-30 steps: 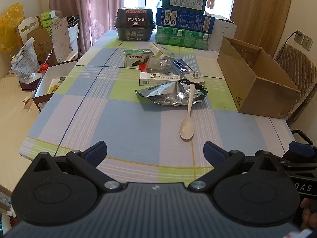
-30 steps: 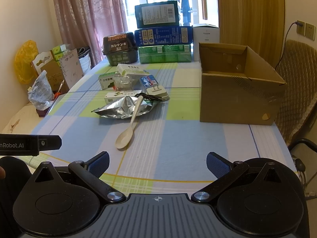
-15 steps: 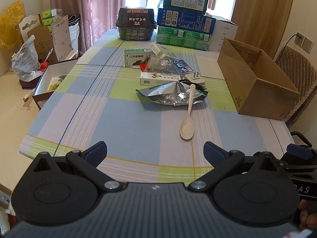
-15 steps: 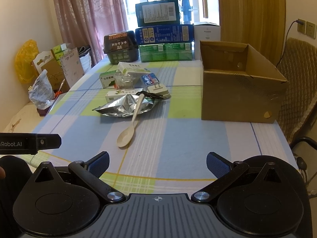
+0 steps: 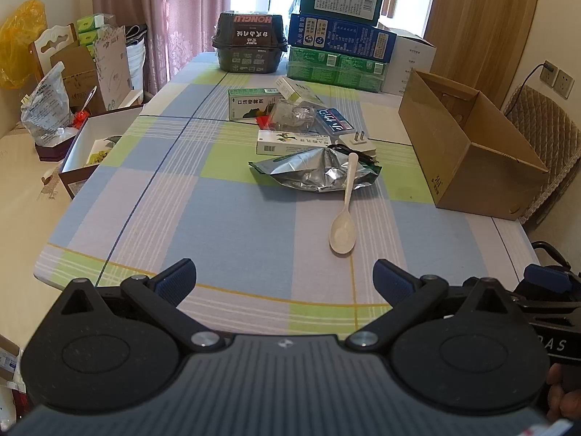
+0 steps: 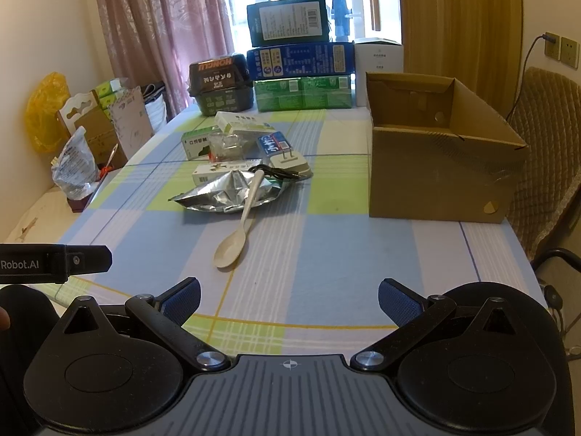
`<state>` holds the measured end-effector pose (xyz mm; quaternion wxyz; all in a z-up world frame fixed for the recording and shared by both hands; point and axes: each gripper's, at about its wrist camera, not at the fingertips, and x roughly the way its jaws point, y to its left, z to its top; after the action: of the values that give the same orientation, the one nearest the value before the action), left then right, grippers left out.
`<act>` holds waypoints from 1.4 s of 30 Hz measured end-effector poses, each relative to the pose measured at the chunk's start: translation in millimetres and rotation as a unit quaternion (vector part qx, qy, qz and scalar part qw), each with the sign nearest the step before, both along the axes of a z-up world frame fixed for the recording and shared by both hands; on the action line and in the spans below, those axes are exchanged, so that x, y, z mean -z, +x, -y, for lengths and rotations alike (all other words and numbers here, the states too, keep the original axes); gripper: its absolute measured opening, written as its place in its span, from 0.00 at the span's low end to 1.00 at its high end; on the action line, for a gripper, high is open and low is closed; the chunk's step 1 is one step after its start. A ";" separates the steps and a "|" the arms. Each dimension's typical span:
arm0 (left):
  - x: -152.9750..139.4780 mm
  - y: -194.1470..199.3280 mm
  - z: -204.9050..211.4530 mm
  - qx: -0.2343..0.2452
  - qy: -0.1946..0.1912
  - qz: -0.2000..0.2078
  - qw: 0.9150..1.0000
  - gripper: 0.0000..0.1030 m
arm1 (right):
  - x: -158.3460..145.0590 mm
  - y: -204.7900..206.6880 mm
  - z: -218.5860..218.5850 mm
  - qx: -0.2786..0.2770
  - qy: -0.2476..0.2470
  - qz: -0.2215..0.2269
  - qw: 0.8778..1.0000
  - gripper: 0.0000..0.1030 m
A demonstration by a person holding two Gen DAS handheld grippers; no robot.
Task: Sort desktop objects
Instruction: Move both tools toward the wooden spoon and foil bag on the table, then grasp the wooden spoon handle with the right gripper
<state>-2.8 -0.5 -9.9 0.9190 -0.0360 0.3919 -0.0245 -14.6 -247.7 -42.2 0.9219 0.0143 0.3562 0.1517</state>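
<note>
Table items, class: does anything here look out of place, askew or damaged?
Yes. The spoon lies askew, its handle propped on a crumpled, flattened foil pouch while its bowl rests on the tablecloth. The small boxes behind are jumbled at mixed angles. Nothing looks spilled.

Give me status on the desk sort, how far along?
Done: nothing; the cardboard box looks empty. In hand: nothing; left claw and right claw are open at the table's near edge. Left: the spoon, foil pouch, charger plug and small boxes.
</note>
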 end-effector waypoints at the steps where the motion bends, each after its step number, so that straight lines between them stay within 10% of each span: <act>1: 0.3 0.0 0.0 0.000 0.000 0.000 1.000 0.99 | 0.3 0.0 0.0 0.000 0.000 0.000 1.000 0.98; 25: -6.8 14.6 -14.3 0.037 -0.056 0.012 0.998 0.99 | 1.6 21.5 2.4 0.020 0.007 0.008 1.000 0.98; 42: -21.7 70.4 -31.2 0.074 0.025 0.058 0.995 0.99 | 7.0 64.4 -19.1 -0.003 0.002 -0.005 1.000 0.98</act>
<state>67.6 30.8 11.8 0.9363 0.0177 0.3403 -0.0845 49.8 -228.6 -49.2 0.9196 0.0162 0.3605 0.1550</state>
